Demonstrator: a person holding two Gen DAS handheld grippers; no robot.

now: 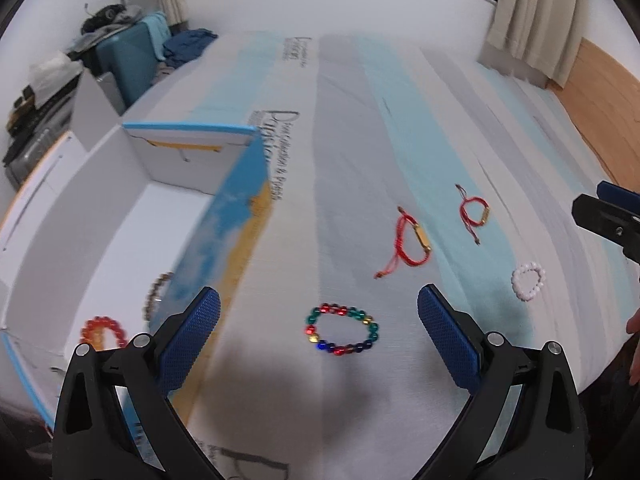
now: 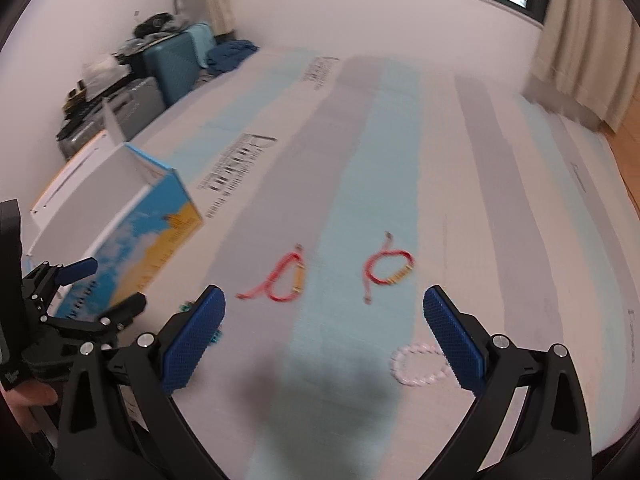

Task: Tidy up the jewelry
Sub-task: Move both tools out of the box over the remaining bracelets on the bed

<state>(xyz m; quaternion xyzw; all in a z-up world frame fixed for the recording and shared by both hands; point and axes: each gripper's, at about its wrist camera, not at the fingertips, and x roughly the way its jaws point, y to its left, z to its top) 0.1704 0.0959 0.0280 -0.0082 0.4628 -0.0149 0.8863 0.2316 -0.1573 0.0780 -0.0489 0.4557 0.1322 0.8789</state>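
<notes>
A multicoloured bead bracelet (image 1: 341, 329) lies on the striped surface just ahead of my open, empty left gripper (image 1: 319, 312). Two red cord bracelets with gold bars (image 1: 408, 242) (image 1: 474, 213) lie beyond it; they also show in the right wrist view (image 2: 286, 276) (image 2: 389, 267). A white bead bracelet (image 1: 528, 281) lies to the right, close under my open, empty right gripper (image 2: 324, 308), by its right finger (image 2: 418, 364). An open white box (image 1: 72, 248) at left holds an orange bead bracelet (image 1: 102, 330) and a brown one (image 1: 156, 294).
The box has a blue and yellow printed side (image 1: 224, 236) and a raised lid flap (image 1: 188, 148). Suitcases and clothes (image 1: 128, 52) stand by the far wall. A curtain (image 1: 532, 20) hangs at right. The surface's edge and wooden floor (image 1: 600, 120) are at right.
</notes>
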